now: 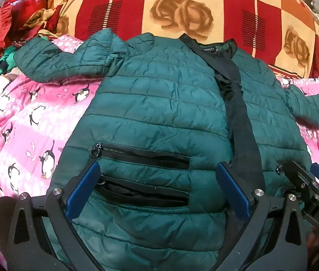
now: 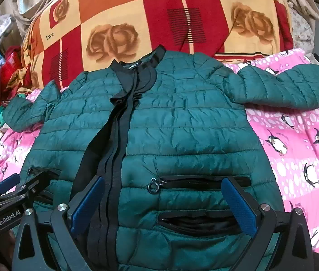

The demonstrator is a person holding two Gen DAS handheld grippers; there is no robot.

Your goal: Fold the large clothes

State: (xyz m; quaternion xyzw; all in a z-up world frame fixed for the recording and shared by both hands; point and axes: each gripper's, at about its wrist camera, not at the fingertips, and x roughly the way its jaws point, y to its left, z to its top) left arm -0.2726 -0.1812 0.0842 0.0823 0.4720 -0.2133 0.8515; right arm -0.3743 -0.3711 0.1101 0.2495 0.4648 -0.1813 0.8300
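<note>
Left claw [image 1: 157, 192] spread wide over quilted green puffer jacket [image 1: 159, 103].

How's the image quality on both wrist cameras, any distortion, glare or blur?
Left wrist view: strong fisheye bulge, dark corners, the green jacket sharp, soft sheen but no harsh glare. Right wrist view: same curvature, the pink penguin blanket bright at the edge, the jacket evenly lit.

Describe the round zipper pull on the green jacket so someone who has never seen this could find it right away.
Start at the pink penguin-print blanket, where a dark green quilted puffer jacket lies face up. Beside the black front zipper band, the upper of two black pocket slits carries a small metal ring pull at its inner end. The lower slit shows no ring.
</note>
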